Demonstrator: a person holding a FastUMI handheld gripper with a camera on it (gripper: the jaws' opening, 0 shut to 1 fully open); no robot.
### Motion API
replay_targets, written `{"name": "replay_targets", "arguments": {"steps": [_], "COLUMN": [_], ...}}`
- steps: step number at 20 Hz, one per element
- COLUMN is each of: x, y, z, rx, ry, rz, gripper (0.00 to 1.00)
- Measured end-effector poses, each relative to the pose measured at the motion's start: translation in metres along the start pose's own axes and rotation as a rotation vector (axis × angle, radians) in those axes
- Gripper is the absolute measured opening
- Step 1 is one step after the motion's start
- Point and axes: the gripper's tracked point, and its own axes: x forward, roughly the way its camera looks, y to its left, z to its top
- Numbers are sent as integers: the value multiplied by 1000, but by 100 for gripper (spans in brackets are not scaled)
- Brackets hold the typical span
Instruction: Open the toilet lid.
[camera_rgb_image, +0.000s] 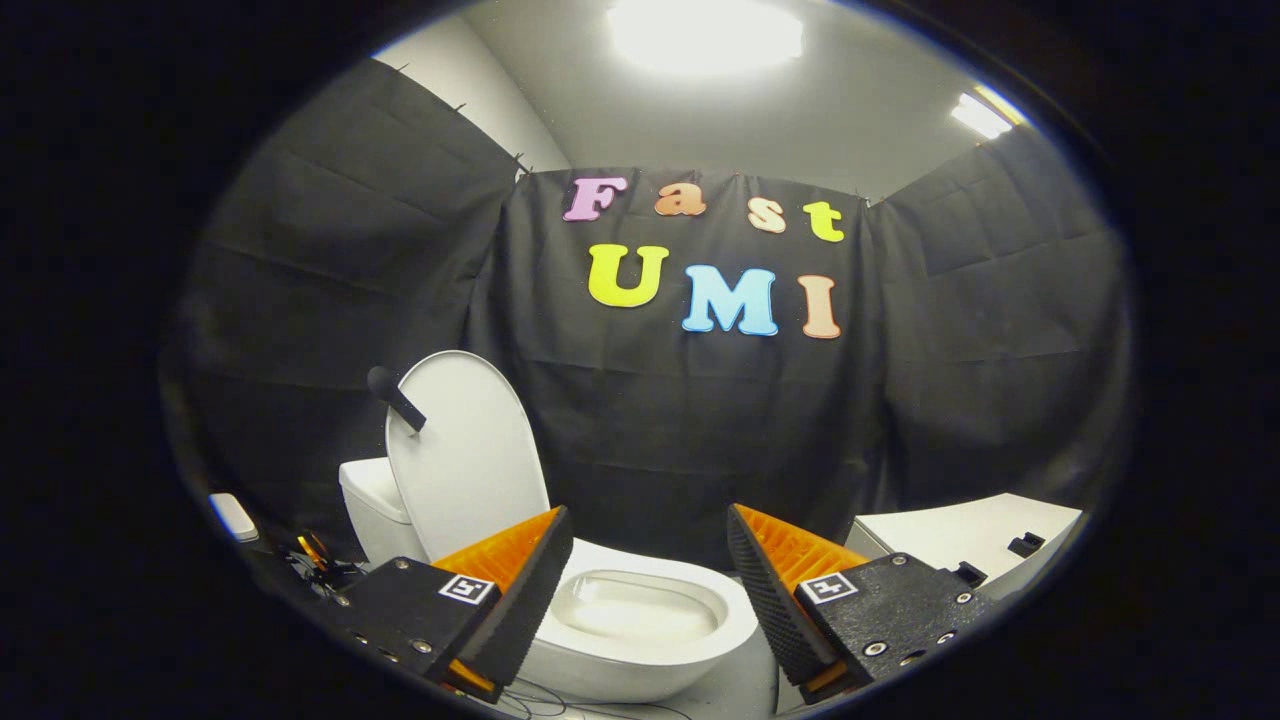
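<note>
Item one, nearest to me: my gripper (648, 560), fingers spread wide and grasping nothing. The gap between them looks straight onto the toilet; neither finger touches anything.

Item two, just ahead of the fingers and partly between them: the toilet bowl (640, 625), white, its seat rim exposed and the basin open to view. The left finger overlaps its near-left edge in my view.

Item three, behind the bowl and beyond the left finger: the toilet lid (465, 450), white, standing raised and leaning back toward the cistern (368, 505). A short dark handle (397, 397) sticks out from its upper left edge.

Item four, beside the cistern's base on the left: a tangle of dark cables (315, 570) and a small pale block (233, 516) whose kind I cannot make out.

Item five, beyond the right finger: a white counter (960, 535) with small dark fittings on top.

Item six, farthest: the black cloth wall (640, 440) around the booth, and ceiling lights (705, 35) above.

Status entry: I judge the task essentially done, since the lid is up and the bowl uncovered. Nothing appears left except drawing the gripper clear.
</note>
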Motion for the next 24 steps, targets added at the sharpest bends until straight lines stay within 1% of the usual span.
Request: {"name": "replay_targets", "arguments": {"steps": [3, 8, 16, 24], "x": [-1, -1, 0, -1], "y": [-6, -9, -13, -19], "z": [-7, -4, -8, -10], "rx": [5, 69, 101, 99], "ry": [22, 7, 13, 14], "rz": [-9, -13, -20, -36], "gripper": [95, 95, 95, 95]}}
